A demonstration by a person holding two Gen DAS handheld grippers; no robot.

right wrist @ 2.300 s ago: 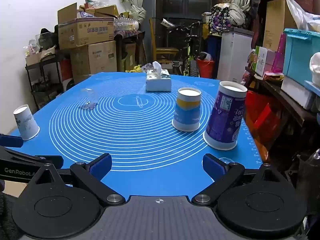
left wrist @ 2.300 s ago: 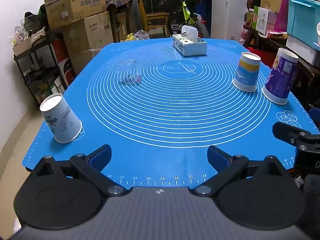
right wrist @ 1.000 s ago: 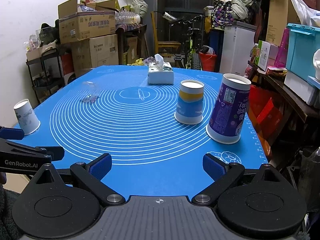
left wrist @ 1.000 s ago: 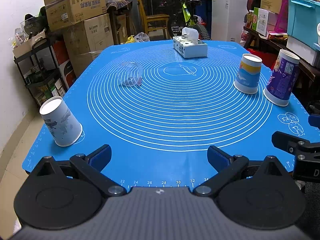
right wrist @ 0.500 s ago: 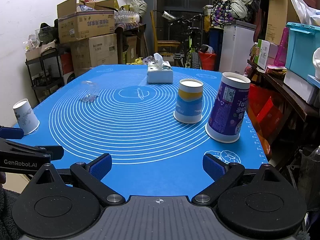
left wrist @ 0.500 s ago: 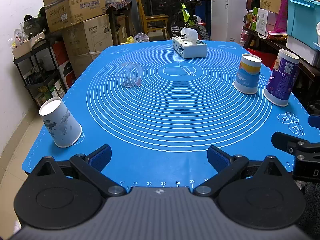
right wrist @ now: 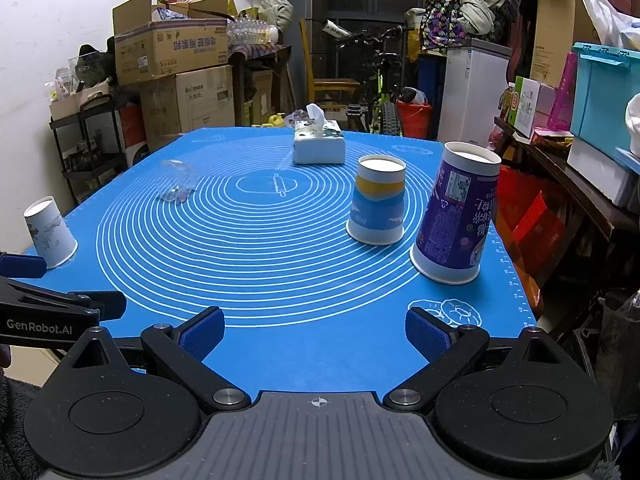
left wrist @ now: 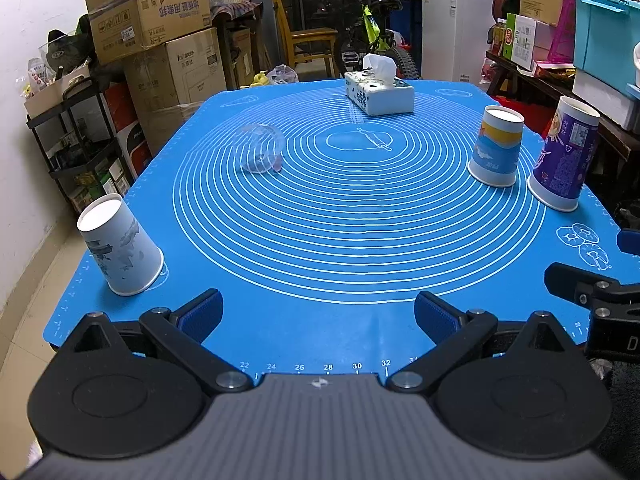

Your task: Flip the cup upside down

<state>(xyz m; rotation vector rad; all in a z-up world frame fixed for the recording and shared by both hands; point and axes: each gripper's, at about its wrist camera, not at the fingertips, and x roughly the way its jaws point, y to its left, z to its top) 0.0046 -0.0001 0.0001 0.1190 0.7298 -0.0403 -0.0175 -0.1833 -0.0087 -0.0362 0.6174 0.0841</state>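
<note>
The left wrist view showed the clear cup (left wrist: 262, 148) lying on its side on the blue mat (left wrist: 340, 240), left of centre; the right wrist view showed it only faintly. Three paper cups stood upside down: white (left wrist: 120, 246), blue-and-yellow (right wrist: 378, 200), purple (right wrist: 456, 218). Both the left gripper (left wrist: 318, 316) and right gripper (right wrist: 314, 330) hovered level at the near edge, jaws wide apart, holding nothing.

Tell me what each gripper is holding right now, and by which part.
Nothing is held. The left gripper and the right gripper are both open with only blue mat between their fingers, short of every cup on the table.
</note>
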